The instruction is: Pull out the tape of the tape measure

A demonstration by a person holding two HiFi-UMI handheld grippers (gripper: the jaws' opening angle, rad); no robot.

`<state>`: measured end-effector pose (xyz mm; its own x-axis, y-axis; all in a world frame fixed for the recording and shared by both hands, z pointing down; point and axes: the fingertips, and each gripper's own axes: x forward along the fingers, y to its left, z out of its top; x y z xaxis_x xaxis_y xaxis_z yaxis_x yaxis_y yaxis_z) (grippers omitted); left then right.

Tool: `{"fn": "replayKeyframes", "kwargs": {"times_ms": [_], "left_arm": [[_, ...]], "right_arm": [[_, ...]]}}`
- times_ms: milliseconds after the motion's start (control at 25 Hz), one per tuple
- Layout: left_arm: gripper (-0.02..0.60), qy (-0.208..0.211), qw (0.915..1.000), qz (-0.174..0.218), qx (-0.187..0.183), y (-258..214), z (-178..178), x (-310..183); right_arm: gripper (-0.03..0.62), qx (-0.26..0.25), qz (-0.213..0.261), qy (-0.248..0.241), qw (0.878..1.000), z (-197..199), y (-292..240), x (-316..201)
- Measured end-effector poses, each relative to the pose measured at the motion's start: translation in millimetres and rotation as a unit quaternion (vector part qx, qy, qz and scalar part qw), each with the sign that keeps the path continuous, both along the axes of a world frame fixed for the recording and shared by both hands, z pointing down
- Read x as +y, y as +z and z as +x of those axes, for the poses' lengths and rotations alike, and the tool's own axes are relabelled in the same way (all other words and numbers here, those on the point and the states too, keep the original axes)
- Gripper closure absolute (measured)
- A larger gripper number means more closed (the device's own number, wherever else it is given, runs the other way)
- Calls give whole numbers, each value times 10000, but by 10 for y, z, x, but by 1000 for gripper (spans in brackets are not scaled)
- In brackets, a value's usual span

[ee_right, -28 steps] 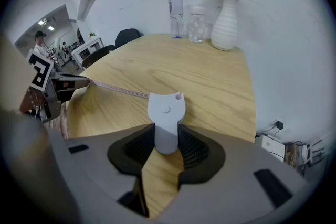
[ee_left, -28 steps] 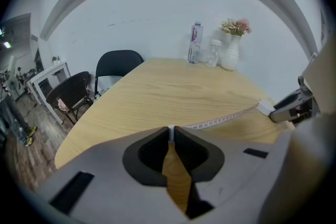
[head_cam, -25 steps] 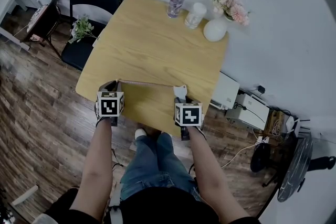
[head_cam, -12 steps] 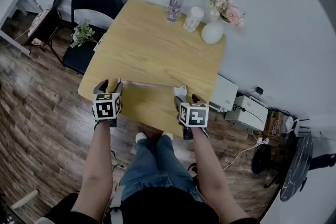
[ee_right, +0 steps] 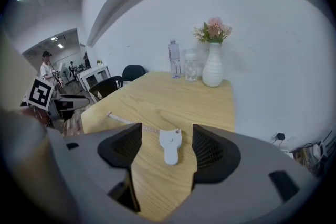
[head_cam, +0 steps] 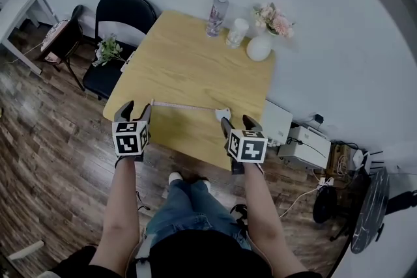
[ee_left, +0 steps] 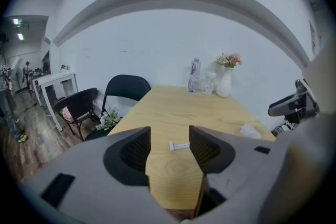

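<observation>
Jaws of L gripper (ee_left: 169, 136): apart, nothing betw. pads, nothing held. Seen through the gap, free end of tape (ee_left: 179, 145) lies flat on table (ee_left: 178, 105), ahead of the tips and untouched.

R gripper (ee_right: 167, 134): jaws wide apart, pads bare. White case (ee_right: 170, 148) shows in the gap, flat on the wood beyond the tips; no contact w/ either pad. Tape leaves the case and runs off to the left across the top.

Head view: both grippers held level at the table's near edge, marker cubes up, one in each hand. L tips sit just beside the tape's free end, near the near-left corner. R tips sit near the case, close to the near-right corner. Tape is drawn out in a straight thin line betw. the two, roughly parallel to the near edge, resting on the top along its whole length.

Far end of table, against the wall: bottle (head_cam: 218, 8), glass (head_cam: 236, 32), white vase (head_cam: 259, 47) w/ pink flowers (head_cam: 273, 17), grouped close. Mid table bare. Black chair (head_cam: 124, 13) at the table's left side, w/ a small plant (head_cam: 108, 49) on its seat. Wood floor (head_cam: 58, 140) below.
</observation>
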<state>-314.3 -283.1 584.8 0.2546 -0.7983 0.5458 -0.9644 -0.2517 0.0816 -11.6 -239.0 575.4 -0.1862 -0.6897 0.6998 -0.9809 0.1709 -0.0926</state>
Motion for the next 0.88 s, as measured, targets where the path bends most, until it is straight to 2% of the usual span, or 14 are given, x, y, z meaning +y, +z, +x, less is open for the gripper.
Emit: {"fn": "replayKeyframes", "kwargs": {"times_ms": [120, 400, 720, 880], "left_arm": [[359, -31, 9998, 207, 16, -159, 18, 102], [360, -169, 9970, 749, 23, -632, 47, 330], [362, -184, 9904, 1373, 18, -1206, 146, 623], [364, -92, 9852, 1713, -36, -1482, 260, 718]], "right_arm": [[292, 20, 309, -42, 9995, 25, -225, 43], [365, -23, 916, -87, 9958, 155, -733, 198], [486, -28, 1545, -165, 9878, 313, -1274, 432], [549, -220, 1972, -364, 9794, 321, -1561, 523]]}}
